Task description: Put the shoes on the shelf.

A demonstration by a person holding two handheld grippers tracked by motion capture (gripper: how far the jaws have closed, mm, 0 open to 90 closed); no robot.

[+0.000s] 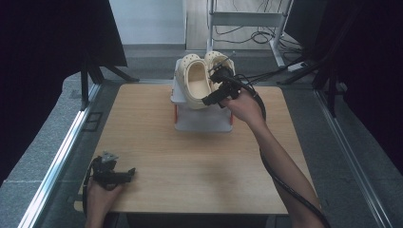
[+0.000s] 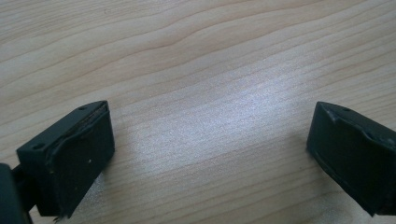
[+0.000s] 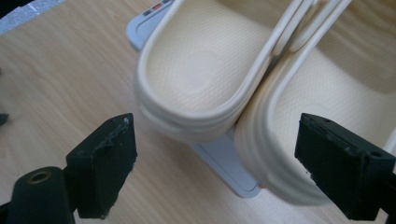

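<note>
Near left corner of the wooden table [image 1: 157, 156]: left gripper [image 1: 124, 174] lying low at the table's front edge, held by the left hand [image 1: 101, 197], jaws pointing right across the boards. Jaws wide apart in the left gripper view, nothing between them but bare wood grain [image 2: 210, 107], black pads facing each other across the gap.

Toward the middle, at the far side of the table: a white stand [image 1: 202, 118] with an orange strip on its left edge, set close to the table's back edge. On top of it, a pair of cream clogs [image 1: 197, 80] side by side, touching, heels toward the person and tipped up so the openings face forward; left clog [image 3: 201, 70] and right clog [image 3: 289, 121] pressed flank to flank in the right gripper view, heel straps lying together above them, heels overhanging the stand's grey-white edge [image 3: 229, 172].

Right of centre: right gripper [image 1: 207, 100] raised at the heel of the right clog, carried by the right hand [image 1: 244, 107], forearm [image 1: 285, 171] reaching in from the lower right with the black cable trailing beneath. Jaws spread wide, clamped on nothing; both heels sitting beyond the pads, right pad [image 3: 336, 163] overlapping the right clog's heel in that view, contact not clear.
</note>
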